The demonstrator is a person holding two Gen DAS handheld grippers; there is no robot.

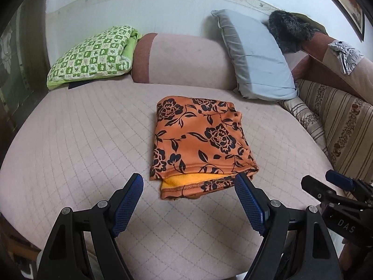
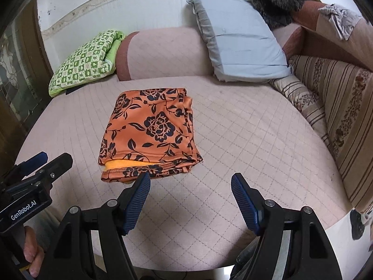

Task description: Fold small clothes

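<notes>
Left hand-held gripper (image 1: 188,182) and right hand-held gripper (image 2: 190,180) both released; the folded orange garment (image 1: 200,140) at twelve o'clock needs its loose near hem tucked squarely.

Orange floral garment (image 1: 198,140): smooth knit outside, fleecy yellow lining; bed cover (image 1: 81,140): matt quilted cloth.

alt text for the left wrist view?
A folded orange floral garment lies on a pink quilted bed, just beyond the open, empty left gripper. The right gripper enters at lower right; pillows line the back.
</notes>
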